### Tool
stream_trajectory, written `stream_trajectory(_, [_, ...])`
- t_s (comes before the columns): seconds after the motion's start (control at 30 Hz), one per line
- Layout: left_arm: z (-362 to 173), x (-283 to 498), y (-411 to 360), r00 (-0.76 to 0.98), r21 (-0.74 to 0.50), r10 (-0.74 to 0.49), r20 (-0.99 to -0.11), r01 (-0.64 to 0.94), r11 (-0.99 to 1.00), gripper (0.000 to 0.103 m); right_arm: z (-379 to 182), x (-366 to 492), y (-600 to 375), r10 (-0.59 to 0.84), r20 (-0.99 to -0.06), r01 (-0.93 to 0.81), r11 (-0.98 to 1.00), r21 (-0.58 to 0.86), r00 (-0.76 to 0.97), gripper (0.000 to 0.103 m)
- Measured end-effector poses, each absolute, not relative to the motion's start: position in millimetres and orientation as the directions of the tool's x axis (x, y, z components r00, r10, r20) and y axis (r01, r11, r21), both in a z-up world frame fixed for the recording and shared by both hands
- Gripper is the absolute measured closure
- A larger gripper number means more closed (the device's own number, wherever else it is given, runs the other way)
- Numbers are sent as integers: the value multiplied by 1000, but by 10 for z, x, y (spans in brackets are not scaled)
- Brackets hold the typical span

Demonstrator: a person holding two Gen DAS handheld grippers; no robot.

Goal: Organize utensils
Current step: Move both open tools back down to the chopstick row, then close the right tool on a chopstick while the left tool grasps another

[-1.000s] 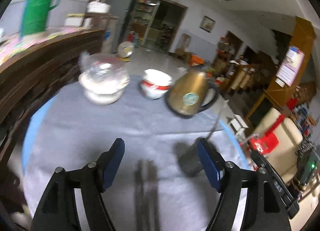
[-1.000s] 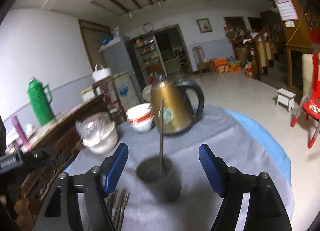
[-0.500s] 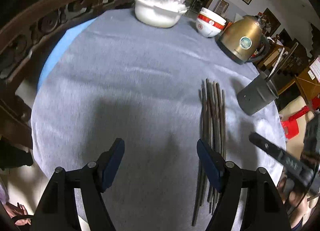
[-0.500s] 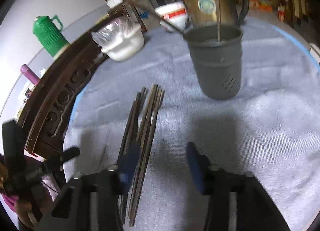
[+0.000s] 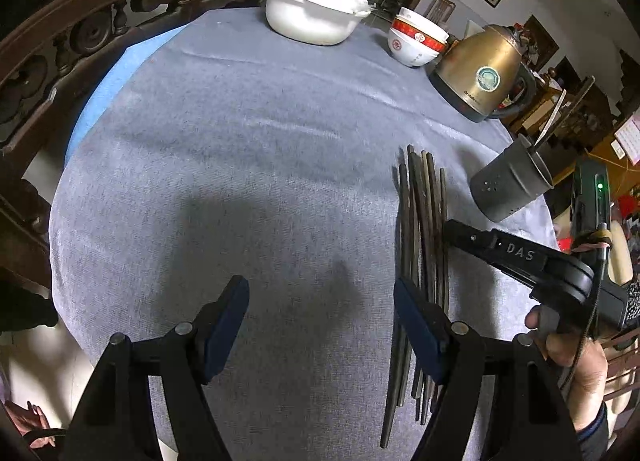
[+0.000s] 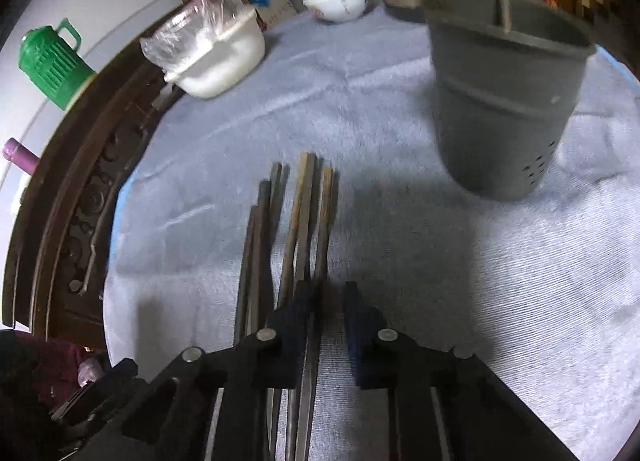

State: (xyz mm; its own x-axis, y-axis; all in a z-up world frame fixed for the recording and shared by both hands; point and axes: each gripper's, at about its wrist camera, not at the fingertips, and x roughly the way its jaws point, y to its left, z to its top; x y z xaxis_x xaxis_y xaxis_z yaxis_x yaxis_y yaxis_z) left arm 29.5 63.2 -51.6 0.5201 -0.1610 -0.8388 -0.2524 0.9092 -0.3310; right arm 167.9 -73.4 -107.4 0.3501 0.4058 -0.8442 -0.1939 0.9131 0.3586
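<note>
Several dark wooden chopsticks [image 5: 420, 217] lie side by side on the grey cloth; they also show in the right wrist view [image 6: 304, 213]. A dark grey holder cup [image 5: 508, 185] with one or two sticks in it stands to their right, and looms large in the right wrist view [image 6: 508, 101]. My left gripper [image 5: 322, 297] is open and empty, low over the cloth left of the chopsticks. My right gripper [image 6: 325, 297] is down on the bundle with its jaws narrowed around one or two chopsticks; it also shows in the left wrist view [image 5: 456, 227].
A white pot covered in plastic [image 5: 316, 9], stacked red and white bowls [image 5: 416, 41] and a gold kettle [image 5: 480, 69] stand at the table's far side. A carved wooden sideboard [image 5: 60, 45] runs along the left. A green thermos [image 6: 52, 65] stands on it.
The right gripper has dropped onto the chopstick bundle and its jaws have narrowed around it. The left gripper has held its downward tilt over the cloth and stays open.
</note>
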Motion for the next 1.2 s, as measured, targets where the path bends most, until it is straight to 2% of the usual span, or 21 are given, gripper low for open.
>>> stream_trajectory(0.07, [-513,313,622,512,-326,-162,-843,-249,912,28,-1104,1692,-708,405,-851,-199,913,356,335,94])
stream_trajectory(0.2, [-503,396,568,496,-314,-166,-852,-232,921,28,-1096,1676,-795,384,-863,-209,920,330,329,96])
stream_trajectory(0.4, [-479,703,396,422,-276,-178,-889,-184,944,28,-1081,1651,-976,355,-879,-228,929,292,319,96])
stream_trajectory(0.67, [-508,1144,197,334,-181,-126,-934,-139,974,30,-1103,1594,-1120,400,-859,-241,911,335,318,95])
stream_trajectory(0.7, [-527,1190,181,321,-173,-121,-939,-139,975,32,-1107,1594,-1126,406,-857,-242,909,340,318,95])
stream_trajectory(0.77, [-592,1273,138,284,-155,-110,-953,-142,978,44,-1114,1600,-1149,419,-852,-245,903,353,314,95])
stream_trajectory(0.93, [-709,1400,90,224,-124,-89,-971,-144,982,51,-1122,1617,-1176,439,-844,-253,893,372,308,95])
stream_trajectory(1.0, [-711,1429,62,217,-101,-70,-974,-133,986,59,-1123,1618,-1177,443,-843,-257,891,375,306,95])
stream_trajectory(1.07, [-707,1454,74,210,-88,-60,-976,-129,988,84,-1121,1632,-1172,443,-844,-262,890,374,301,95])
stream_trajectory(1.1, [-712,1465,96,203,-88,-61,-977,-127,988,92,-1121,1640,-1163,443,-846,-265,890,372,298,95])
stream_trajectory(1.2, [-725,1468,196,169,-123,-104,-980,-109,986,97,-1103,1651,-1162,433,-857,-283,890,358,279,95])
